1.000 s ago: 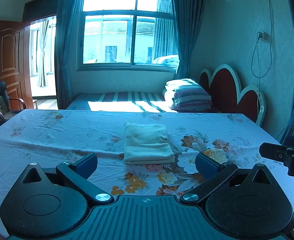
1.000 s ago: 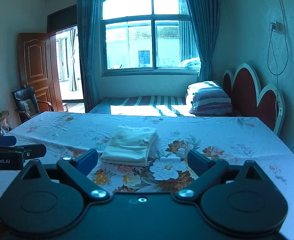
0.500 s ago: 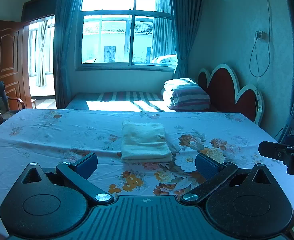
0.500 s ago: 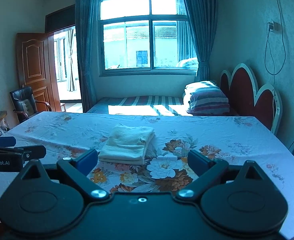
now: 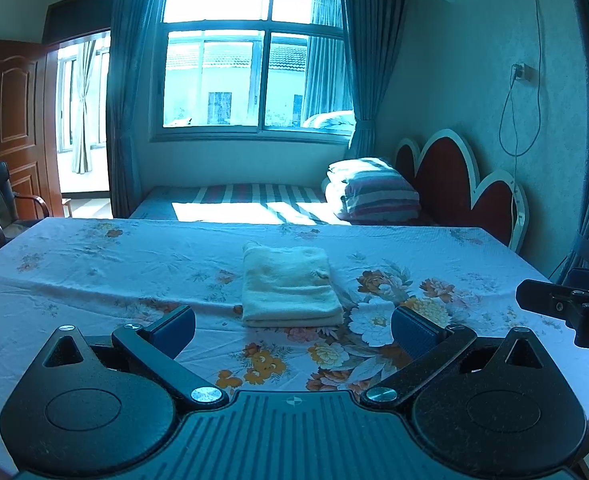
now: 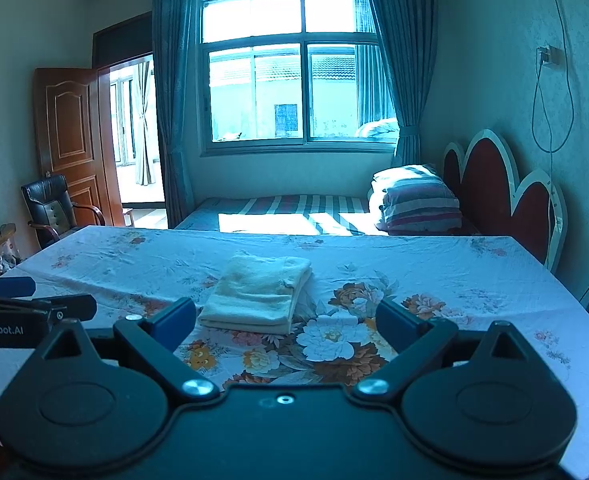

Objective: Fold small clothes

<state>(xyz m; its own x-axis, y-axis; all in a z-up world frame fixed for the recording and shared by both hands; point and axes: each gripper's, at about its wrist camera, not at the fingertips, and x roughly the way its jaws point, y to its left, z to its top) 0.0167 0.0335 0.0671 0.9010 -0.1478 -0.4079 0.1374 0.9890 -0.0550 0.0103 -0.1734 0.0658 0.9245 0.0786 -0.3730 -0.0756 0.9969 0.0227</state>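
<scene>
A pale yellow garment [image 5: 288,286] lies folded into a neat rectangle on the floral tablecloth [image 5: 94,264]; it also shows in the right wrist view [image 6: 258,294]. My left gripper [image 5: 293,330] is open and empty, held back from the garment above the table's near edge. My right gripper [image 6: 286,320] is open and empty too, also short of the garment. The right gripper [image 5: 562,304] shows at the right edge of the left wrist view, and the left gripper [image 6: 26,308] at the left edge of the right wrist view.
Behind the table stands a bed with a striped sheet [image 5: 254,200], stacked pillows [image 5: 374,192] and a red scalloped headboard [image 5: 466,188]. A black chair [image 6: 50,208] and an open wooden door [image 6: 70,132] are at the left. A window with curtains fills the back wall.
Both grippers have drawn back slightly from the folded garment and stay open. The garment has not moved.
</scene>
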